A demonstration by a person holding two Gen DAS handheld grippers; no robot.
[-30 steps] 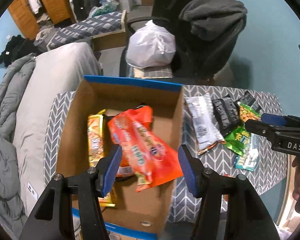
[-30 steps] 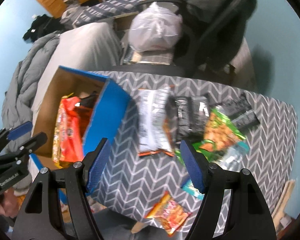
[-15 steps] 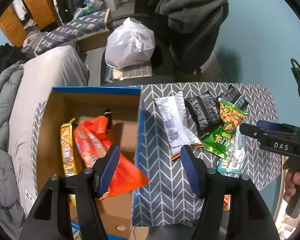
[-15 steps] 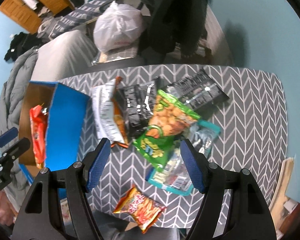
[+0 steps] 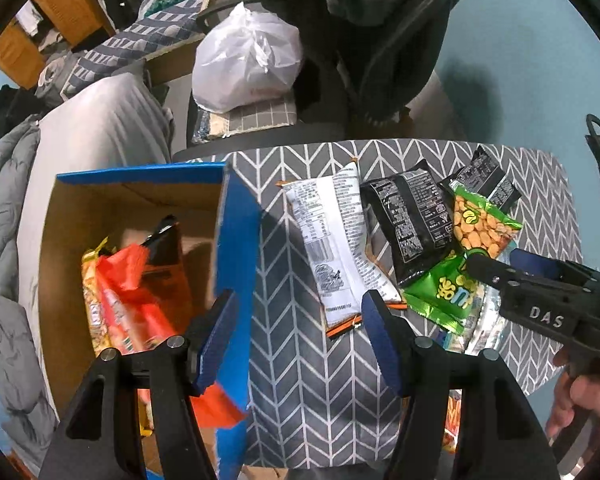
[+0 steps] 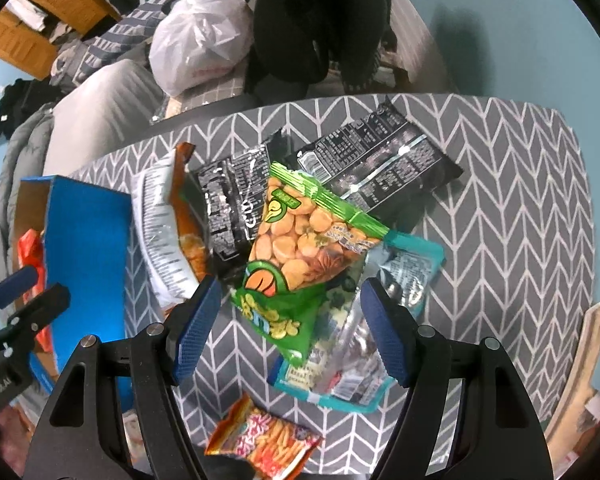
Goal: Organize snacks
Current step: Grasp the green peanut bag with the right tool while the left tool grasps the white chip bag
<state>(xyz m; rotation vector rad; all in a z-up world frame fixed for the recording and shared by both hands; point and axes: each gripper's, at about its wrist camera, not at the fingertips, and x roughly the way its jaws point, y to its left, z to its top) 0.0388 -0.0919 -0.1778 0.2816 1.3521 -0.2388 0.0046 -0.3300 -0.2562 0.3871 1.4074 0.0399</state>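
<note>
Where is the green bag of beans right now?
In the right wrist view the green bean bag lies mid-table, overlapping a black packet and a teal pouch.

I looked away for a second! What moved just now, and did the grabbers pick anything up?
Both moved right, away from the box. The left gripper, over the box before, now hangs past its blue wall; the right gripper now hovers over the green bag. Both stayed open and empty, and no snack moved.
</note>
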